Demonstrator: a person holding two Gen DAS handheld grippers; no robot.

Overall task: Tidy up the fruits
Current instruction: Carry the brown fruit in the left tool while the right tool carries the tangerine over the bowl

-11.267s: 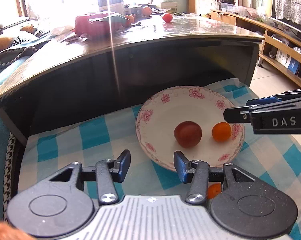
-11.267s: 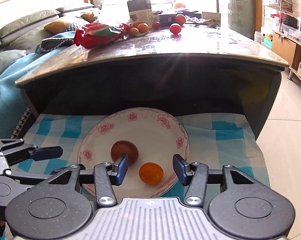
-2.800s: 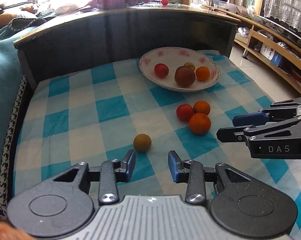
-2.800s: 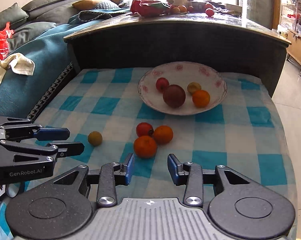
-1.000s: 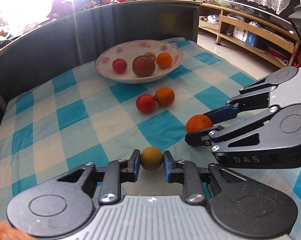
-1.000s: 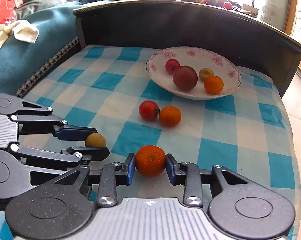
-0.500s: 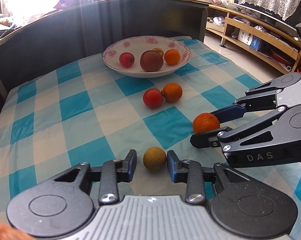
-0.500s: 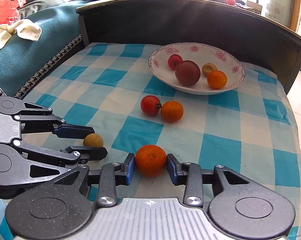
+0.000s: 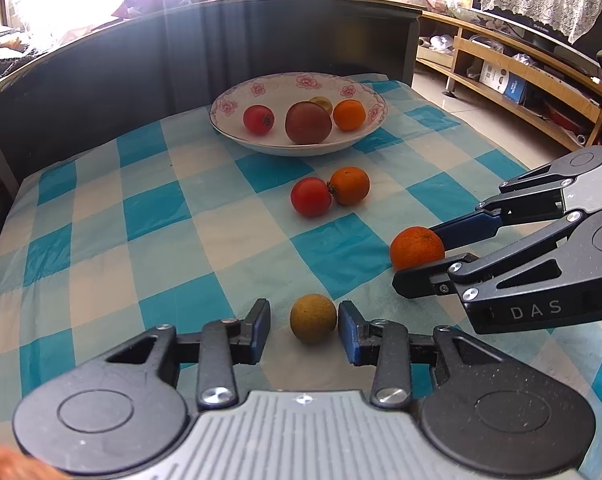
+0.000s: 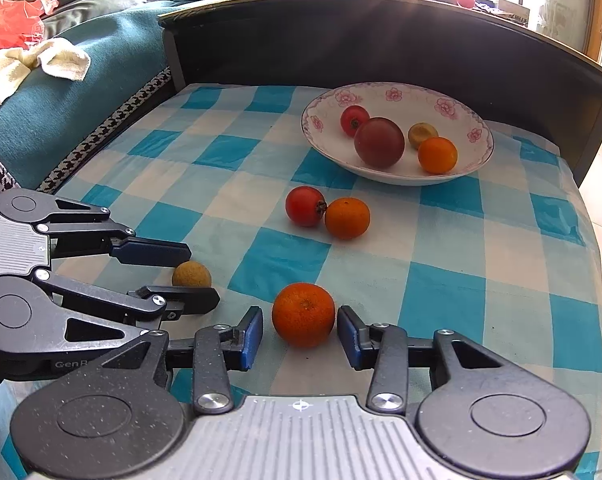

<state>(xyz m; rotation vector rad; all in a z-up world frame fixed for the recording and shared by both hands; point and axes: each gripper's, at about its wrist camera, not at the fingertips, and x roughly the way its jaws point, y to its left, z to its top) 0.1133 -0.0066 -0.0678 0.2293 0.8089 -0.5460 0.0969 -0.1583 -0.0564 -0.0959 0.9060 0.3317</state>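
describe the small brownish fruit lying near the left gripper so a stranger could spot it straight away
Start at the flowered plate at the far end of the blue checked cloth, then come toward the near edge. The small brownish fruit lies on the cloth between the left gripper jaws. It is dull yellow-brown and smaller than the orange beside it.

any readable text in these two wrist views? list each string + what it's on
"DAS": on the side of the right gripper, seen from the left wrist view.
"GenR", cut off by the near gripper: on the side of the left gripper, seen from the right wrist view.
Print on the blue box on the wooden shelf: too small to read.
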